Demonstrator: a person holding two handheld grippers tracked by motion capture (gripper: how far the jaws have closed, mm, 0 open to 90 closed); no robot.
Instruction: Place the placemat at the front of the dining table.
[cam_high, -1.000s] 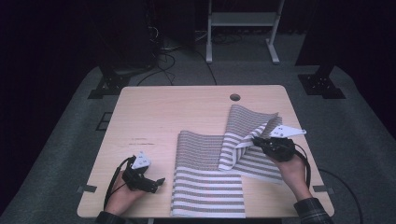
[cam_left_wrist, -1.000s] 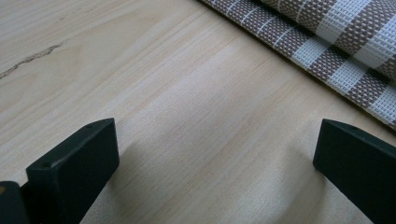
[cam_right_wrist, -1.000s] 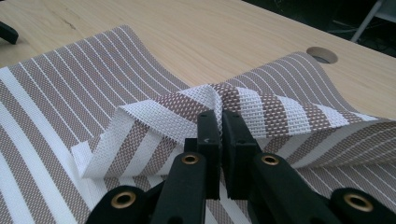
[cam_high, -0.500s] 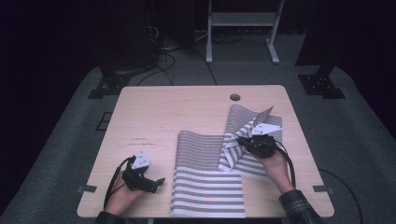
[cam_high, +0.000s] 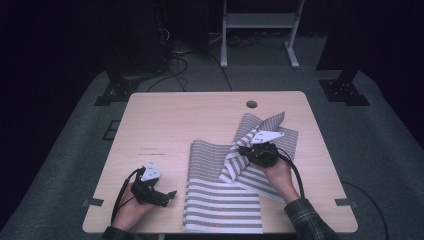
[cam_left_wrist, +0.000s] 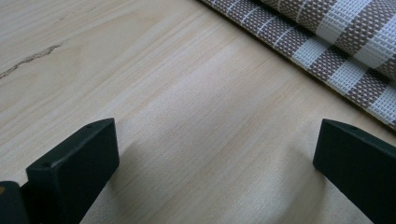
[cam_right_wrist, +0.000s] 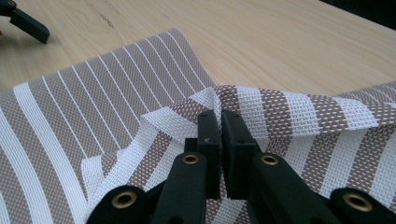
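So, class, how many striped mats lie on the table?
1: a striped mat at the table's near right, its far part pinched and lifted by the right gripper. Its folds could hide another.

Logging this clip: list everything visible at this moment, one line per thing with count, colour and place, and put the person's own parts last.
table: one, light wood, centre of the high view, with a round hole near its far edge.
striped mat: one, brown and white woven, lying on the table's near right half, its right part lifted and folded over toward the middle.
stand: one, pale metal frame, on the floor beyond the table.
dark bases: two, black, on the floor at the table's far corners.
cables: several, black, on the floor beyond the table.
left gripper: one, black, open, low over bare wood beside the mat's left edge.
right gripper: one, black, shut on a fold of the striped mat.
hands: two, at the near edge, each holding a gripper.
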